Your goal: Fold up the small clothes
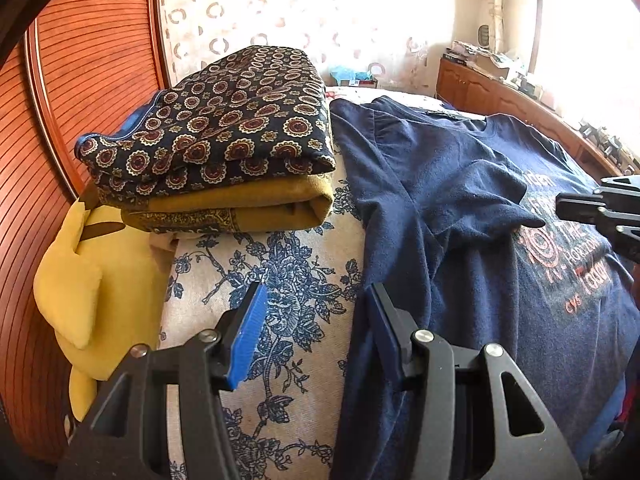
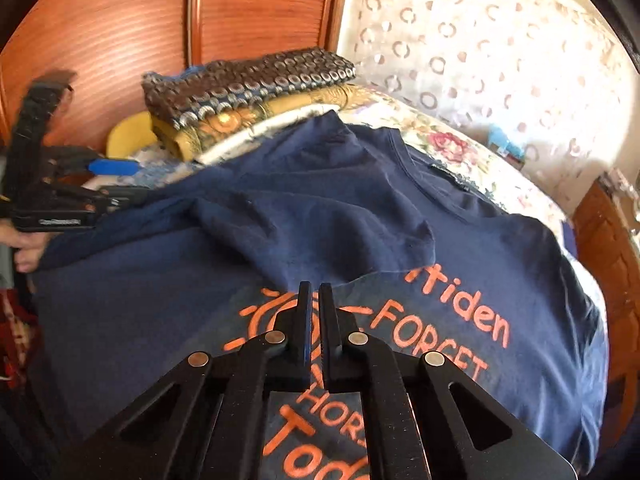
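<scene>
A navy T-shirt [image 1: 460, 208] with orange print lies spread on the bed, its left sleeve folded in over the chest [image 2: 320, 216]. My left gripper [image 1: 316, 300] is open at the shirt's left edge; one finger is over the bedsheet, the other over the shirt. It holds nothing. In the right wrist view it shows at the left [image 2: 116, 180]. My right gripper [image 2: 315, 292] is shut and empty, hovering over the orange print near the folded sleeve tip. It shows at the right edge of the left wrist view [image 1: 592, 204].
A stack of folded clothes [image 1: 216, 148], patterned navy on mustard, sits at the bed's far left by the wooden headboard [image 1: 92, 80]. A yellow cushion [image 1: 76, 280] lies beside it. The floral bedsheet [image 1: 280, 264] is bare left of the shirt. A wooden cabinet [image 1: 500, 96] stands at the back right.
</scene>
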